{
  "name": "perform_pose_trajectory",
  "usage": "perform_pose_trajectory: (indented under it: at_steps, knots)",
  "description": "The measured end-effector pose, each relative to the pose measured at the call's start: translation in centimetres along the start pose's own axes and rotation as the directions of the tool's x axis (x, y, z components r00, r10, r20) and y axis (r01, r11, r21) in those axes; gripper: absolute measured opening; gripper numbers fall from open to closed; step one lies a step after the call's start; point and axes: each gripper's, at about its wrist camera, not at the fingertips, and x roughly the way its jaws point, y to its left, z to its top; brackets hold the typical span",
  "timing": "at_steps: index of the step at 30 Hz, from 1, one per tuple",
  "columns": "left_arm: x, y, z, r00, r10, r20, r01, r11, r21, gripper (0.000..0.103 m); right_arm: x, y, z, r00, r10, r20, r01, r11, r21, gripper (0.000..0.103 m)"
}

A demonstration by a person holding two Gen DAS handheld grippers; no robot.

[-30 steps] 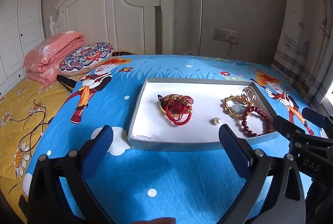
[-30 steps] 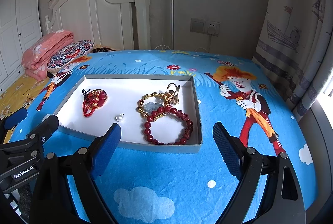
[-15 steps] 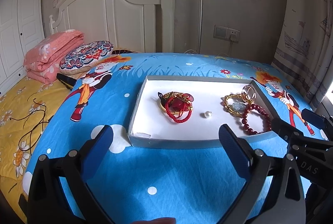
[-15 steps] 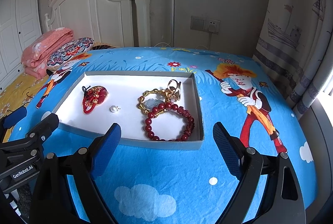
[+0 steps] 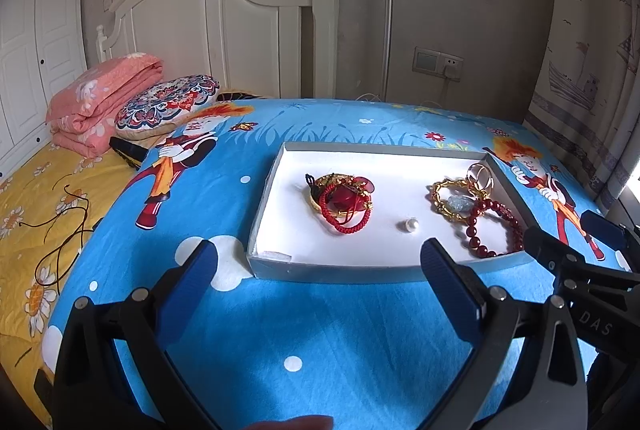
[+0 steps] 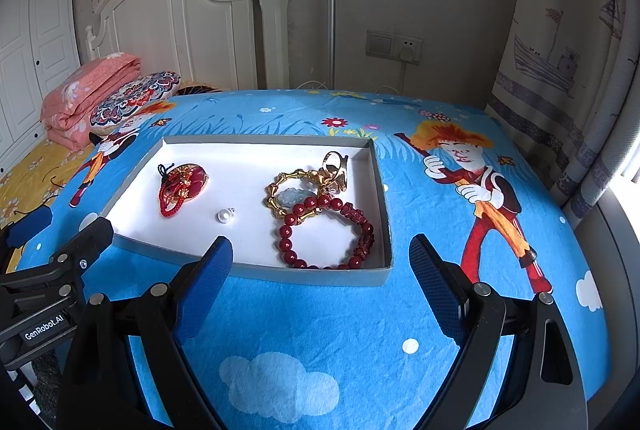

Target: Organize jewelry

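Note:
A shallow grey-walled tray with a white floor lies on the blue cartoon bedspread. Its left half holds a red cord piece with a gold and red pendant. A loose pearl sits mid-tray. At the right lie a gold bracelet with a pale stone, a gold ring and a dark red bead bracelet. My left gripper and right gripper hover open before the tray's near wall, holding nothing.
A folded pink quilt and a patterned pillow lie by the white headboard. Yellow bedding with a dark cord is at the left. A curtain hangs along the bed's right edge.
The pearl has rolled a little to the left inside the tray, away from the bead bracelet. Both grippers stay open and have barely shifted.

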Motion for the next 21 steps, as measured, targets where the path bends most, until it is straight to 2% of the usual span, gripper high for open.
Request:
perform_pose_trajectory:
  at_steps: [21]
  knots:
    - [-0.69,-0.03,0.39,1.0,0.005,0.014,-0.005,1.0,0.001,0.098,-0.26,0.36,-0.28,1.0,0.007,0.002,-0.007,1.0,-0.007,0.084]
